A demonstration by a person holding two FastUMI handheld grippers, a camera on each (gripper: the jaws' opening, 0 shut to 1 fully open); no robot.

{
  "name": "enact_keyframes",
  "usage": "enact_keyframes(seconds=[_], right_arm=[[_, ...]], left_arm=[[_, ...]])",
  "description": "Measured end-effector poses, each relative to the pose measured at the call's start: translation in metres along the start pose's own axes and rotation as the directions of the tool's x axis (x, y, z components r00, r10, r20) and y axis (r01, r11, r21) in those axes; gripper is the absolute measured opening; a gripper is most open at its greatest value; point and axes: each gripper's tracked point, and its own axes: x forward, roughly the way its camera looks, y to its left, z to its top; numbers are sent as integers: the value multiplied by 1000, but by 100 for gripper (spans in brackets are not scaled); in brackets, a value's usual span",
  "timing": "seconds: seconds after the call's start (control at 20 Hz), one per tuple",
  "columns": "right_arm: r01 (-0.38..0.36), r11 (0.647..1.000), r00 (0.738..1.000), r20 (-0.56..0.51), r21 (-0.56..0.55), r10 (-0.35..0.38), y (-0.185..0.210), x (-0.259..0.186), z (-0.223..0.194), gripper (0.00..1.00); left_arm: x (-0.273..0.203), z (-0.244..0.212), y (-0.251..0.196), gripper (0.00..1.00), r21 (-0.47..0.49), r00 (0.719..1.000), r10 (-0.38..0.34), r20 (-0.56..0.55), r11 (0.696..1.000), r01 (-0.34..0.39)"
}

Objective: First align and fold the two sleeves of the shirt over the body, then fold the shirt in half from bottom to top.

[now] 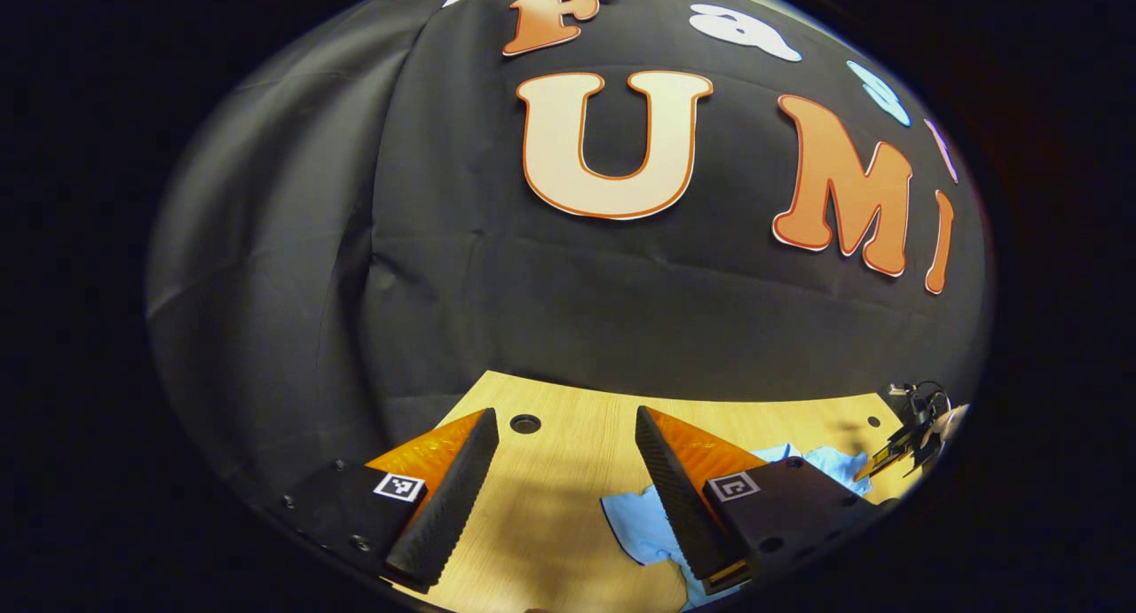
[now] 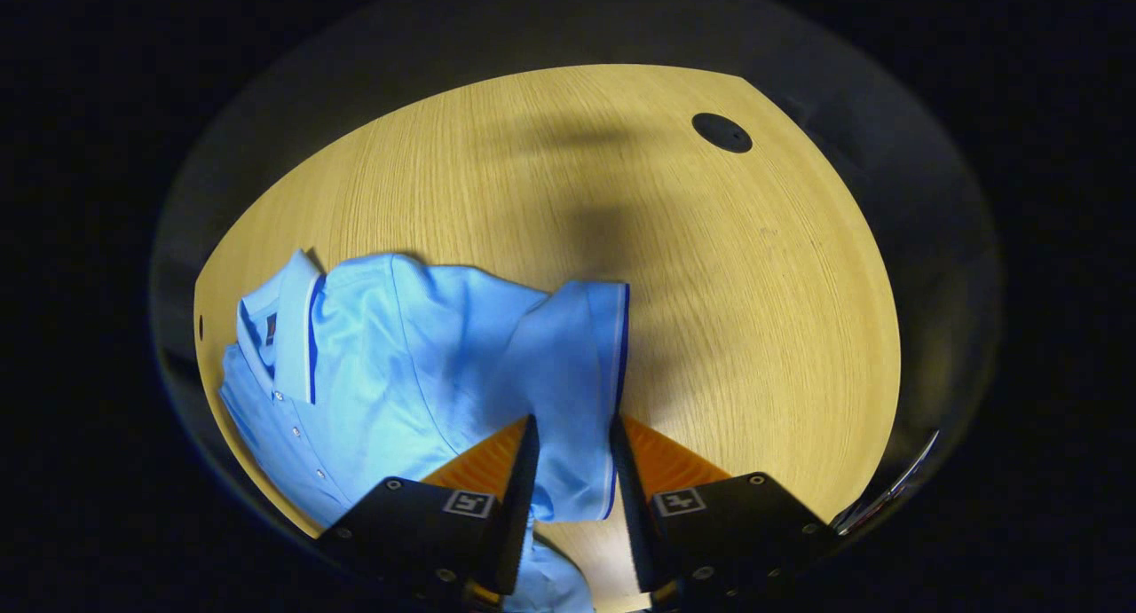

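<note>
Right gripper (image 2: 572,498) astride shirt (image 2: 399,365) sleeve (image 2: 572,373) hem.

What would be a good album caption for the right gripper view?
Right gripper straddling the sleeve of a light blue polo shirt on a pale wooden table.

a light wood-grain surface (image 2: 532,178) carries a light blue polo shirt (image 2: 399,356), which lies rumpled on it with the collar and button placket toward the left of the right gripper view and one short sleeve (image 2: 577,373) spread flat. a round dark hole (image 2: 721,132) sits in the surface, well apart from the shirt. soft shadows fall across the bare wood.
</note>
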Motion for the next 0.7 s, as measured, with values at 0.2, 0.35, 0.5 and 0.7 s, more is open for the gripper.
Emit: enact_keyframes(seconds=[0.2,0.35,0.5,0.7], right_arm=[[-27,1000,1000,4,-3,27,5,-2,1,9],[-45,999,996,77,-9,45,13,-18,13,2],[-39,998,991,127,-52,45,19,-39,13,2],[-34,995,982,183,-91,50,31,-67,13,1]], left_arm=[[-1,-1,1,100,16,1000,-2,-2,1000,2],[-3,2,1,100,37,1000,-3,4,999,3],[-5,3,1,100,36,1000,-9,3,999,9],[-12,7,4,100,37,1000,-24,10,999,24]])
